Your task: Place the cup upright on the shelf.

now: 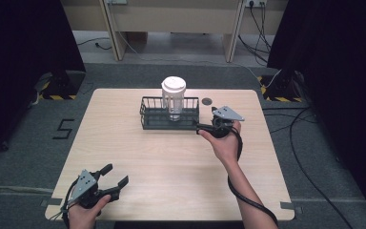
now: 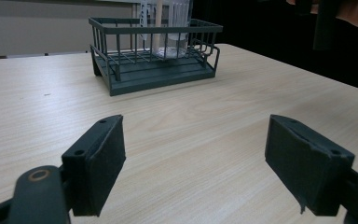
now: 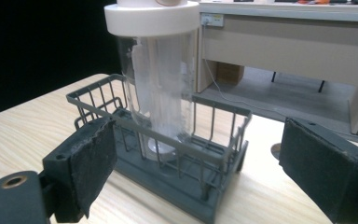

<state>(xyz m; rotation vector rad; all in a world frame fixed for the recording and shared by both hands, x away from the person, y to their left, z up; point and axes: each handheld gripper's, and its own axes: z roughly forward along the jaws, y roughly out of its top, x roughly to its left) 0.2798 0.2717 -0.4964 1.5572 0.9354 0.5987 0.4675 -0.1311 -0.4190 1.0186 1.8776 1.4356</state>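
Room, high view: dark curtains are hanging at both sides; grey carpet is running under a pale wood-grain table with rounded corners; a black "5" is showing on the floor at left.
Rack, high view: one dark wire rack, rectangular, is sitting at the far middle of the table.
Jar, high view: one clear cylindrical jar with a white round lid is standing upright inside the rack.
Right gripper, high view: right gripper is being held just beside the rack's right end, grey three-cornered plate on top, black cable trailing along the forearm.
Left gripper, high view: left gripper is resting near the table's near left corner, jaws spread, nothing between them.
Left gripper view: two black jaws with rough dark pads are standing wide apart over bare wood grain; the rack is lying well ahead, jar partly visible inside.
Right gripper view: jaws are standing released, felt-like pads frayed at the edges; the rack is sitting near, ahead between them, not touched; the jar, ribbed and translucent, is rising from the rack's solid base.
Writing: none readable on jar or rack.
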